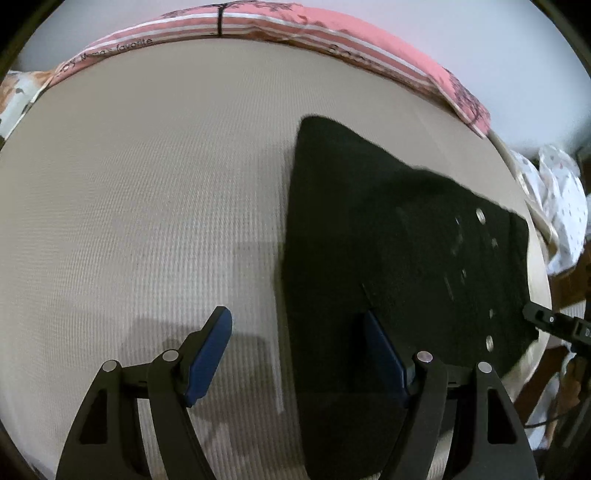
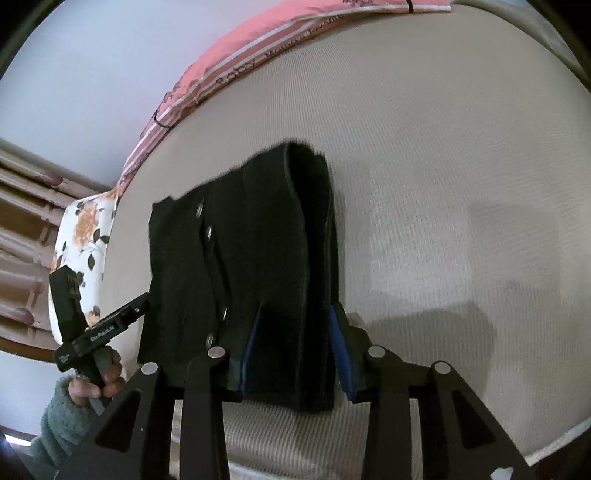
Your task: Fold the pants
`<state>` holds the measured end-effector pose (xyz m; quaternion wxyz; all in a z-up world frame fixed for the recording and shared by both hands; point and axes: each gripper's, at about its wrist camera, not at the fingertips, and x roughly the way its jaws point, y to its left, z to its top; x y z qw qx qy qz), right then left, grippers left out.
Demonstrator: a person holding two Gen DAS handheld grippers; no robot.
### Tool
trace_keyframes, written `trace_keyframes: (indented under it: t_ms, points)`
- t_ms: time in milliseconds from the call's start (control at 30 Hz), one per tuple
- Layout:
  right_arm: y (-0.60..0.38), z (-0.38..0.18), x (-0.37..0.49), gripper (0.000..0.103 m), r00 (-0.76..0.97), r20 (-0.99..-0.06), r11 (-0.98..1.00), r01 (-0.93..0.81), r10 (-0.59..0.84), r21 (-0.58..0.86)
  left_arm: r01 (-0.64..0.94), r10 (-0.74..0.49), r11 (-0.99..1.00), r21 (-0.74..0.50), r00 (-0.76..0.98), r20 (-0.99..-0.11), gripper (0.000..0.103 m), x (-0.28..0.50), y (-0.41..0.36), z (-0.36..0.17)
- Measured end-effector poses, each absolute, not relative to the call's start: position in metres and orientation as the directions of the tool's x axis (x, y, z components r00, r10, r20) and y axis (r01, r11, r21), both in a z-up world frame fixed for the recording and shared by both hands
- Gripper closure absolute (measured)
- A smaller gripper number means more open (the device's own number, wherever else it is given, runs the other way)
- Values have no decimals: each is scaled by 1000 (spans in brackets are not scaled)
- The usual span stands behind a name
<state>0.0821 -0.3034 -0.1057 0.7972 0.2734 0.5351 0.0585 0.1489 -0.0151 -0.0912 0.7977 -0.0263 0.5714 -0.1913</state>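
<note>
Folded black pants (image 2: 255, 258) lie on a beige mattress (image 2: 443, 184). The right gripper (image 2: 301, 350) straddles their near edge, jaws parted, pads seemingly clear of the cloth. The left gripper (image 1: 295, 350) hovers wide apart, empty, over the pants' edge.

The left claw (image 1: 295, 354) is hanging wide open over the beige bed (image 1: 147, 184), its right finger (image 1: 384, 354) lying over the edge of the folded black pants (image 1: 399, 229). The right claw's tip (image 1: 543, 317) is poking in at the pants' far right edge, and a pink striped blanket (image 1: 295, 26) is lying along the bed's far side.
</note>
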Motion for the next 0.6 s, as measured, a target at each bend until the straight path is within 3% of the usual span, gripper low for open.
trace_keyframes:
  t_ms: [100,600]
  points:
    - [-296,-100,71,93,421,-840,876,180,342,447,319,-340,914,-250,269,-901,29,129,-18,-90]
    - [-284,-104,53,95,404,-866,900,187,294,393,342,-328,912,-228,269,-906,29,97,-21,-104]
